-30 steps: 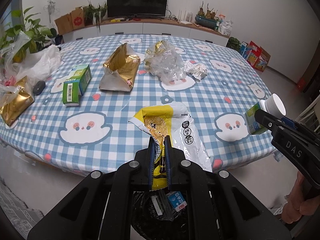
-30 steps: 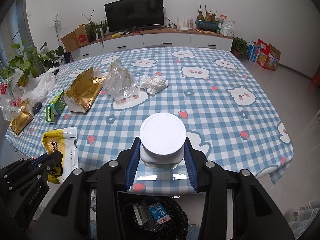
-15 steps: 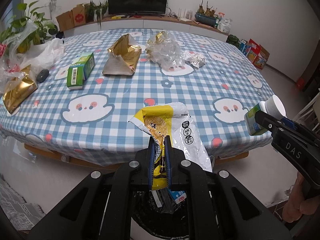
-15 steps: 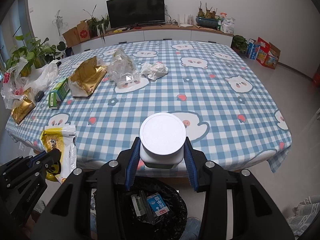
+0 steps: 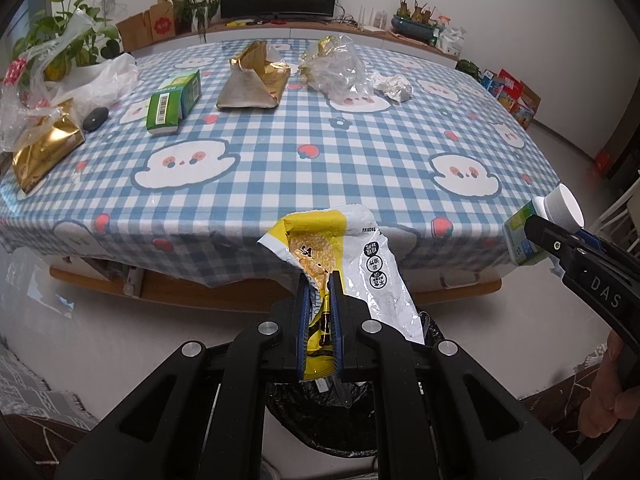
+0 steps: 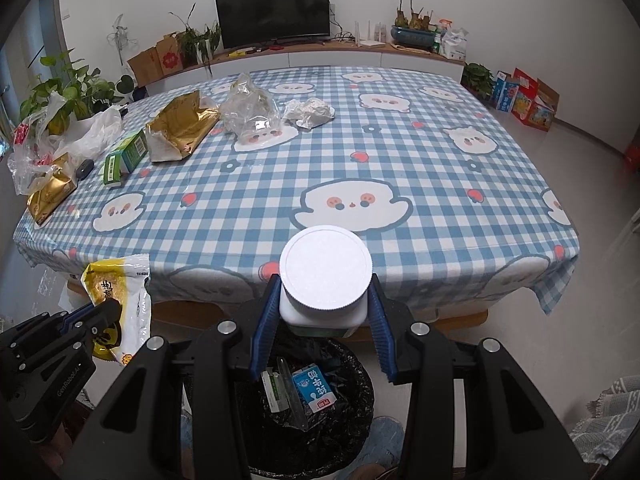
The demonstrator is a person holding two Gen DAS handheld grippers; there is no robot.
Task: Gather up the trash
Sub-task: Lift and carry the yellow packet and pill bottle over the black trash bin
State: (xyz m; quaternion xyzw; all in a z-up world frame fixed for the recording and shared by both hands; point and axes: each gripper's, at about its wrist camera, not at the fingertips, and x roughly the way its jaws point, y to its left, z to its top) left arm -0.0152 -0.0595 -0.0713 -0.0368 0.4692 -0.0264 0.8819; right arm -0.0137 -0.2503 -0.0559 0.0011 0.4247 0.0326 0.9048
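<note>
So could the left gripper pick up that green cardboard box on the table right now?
Probably not: the left gripper is shut on a yellow-and-white snack wrapper, off the table edge, well short of the green cardboard box.

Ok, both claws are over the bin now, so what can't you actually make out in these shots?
- Left wrist view: bin contents, hidden behind the left claw and yellow wrapper.
- Right wrist view: white-capped bottle, label hidden below its cap.
- Both views: green carton, print too small to read.

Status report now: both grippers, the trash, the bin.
Left gripper shut on yellow snack wrapper. Right gripper shut on white-lidded jar. Both above black-lined bin, off the table. Nothing in the way.
</note>
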